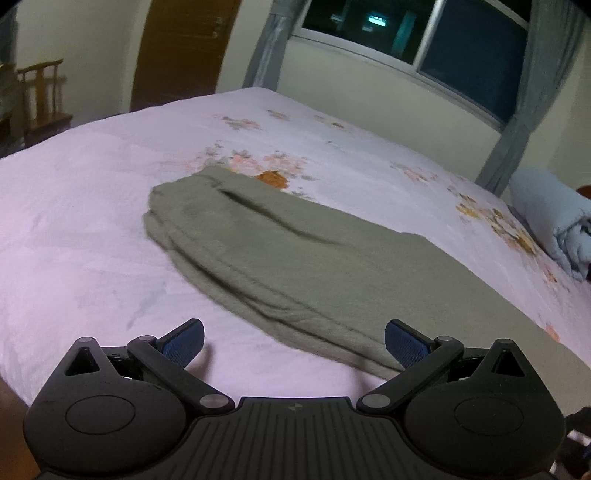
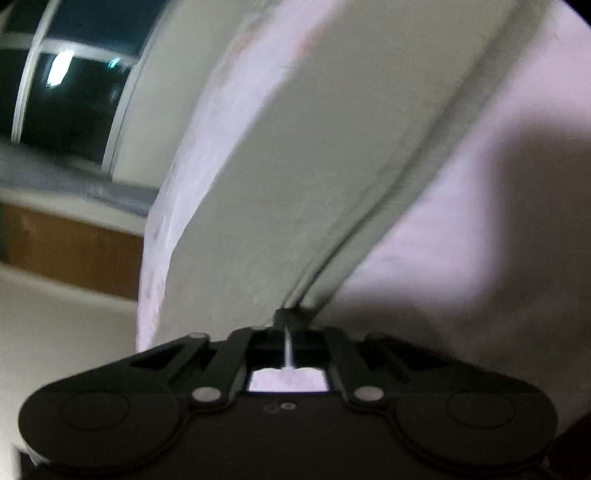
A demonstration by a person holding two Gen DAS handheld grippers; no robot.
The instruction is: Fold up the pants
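We find the grey-green pants (image 1: 295, 254) lying flat on a bed with a pale pink floral bedsheet (image 1: 92, 221), folded lengthwise so the legs lie one over the other, running from a rounded end near the middle of the bed toward the near right edge. In the left wrist view, the left gripper (image 1: 294, 341) hangs just above the near edge of the bed with its jaws spread wide; we see its blue pads (image 1: 184, 341) well apart, one over bare sheet and the other over the near edge of the pants, and nothing is held between them. In the right wrist view, the right gripper (image 2: 287, 317) has its jaws brought fully together, and we note that the fingertips meet on a bunched edge of the pants (image 2: 295, 166), where the fabric gathers into creases running away from the tips. This view is blurred, so we cannot tell how many layers are pinched. The cloth stretches away from the grip across the bedsheet (image 2: 461, 184). Beyond the bed we record a dark window (image 1: 424, 33), grey curtains (image 1: 269, 51), a brown door (image 1: 181, 48), a wooden chair (image 1: 42, 99) at far left, and a rolled light blue blanket (image 1: 554, 218) at the right end of the bed.
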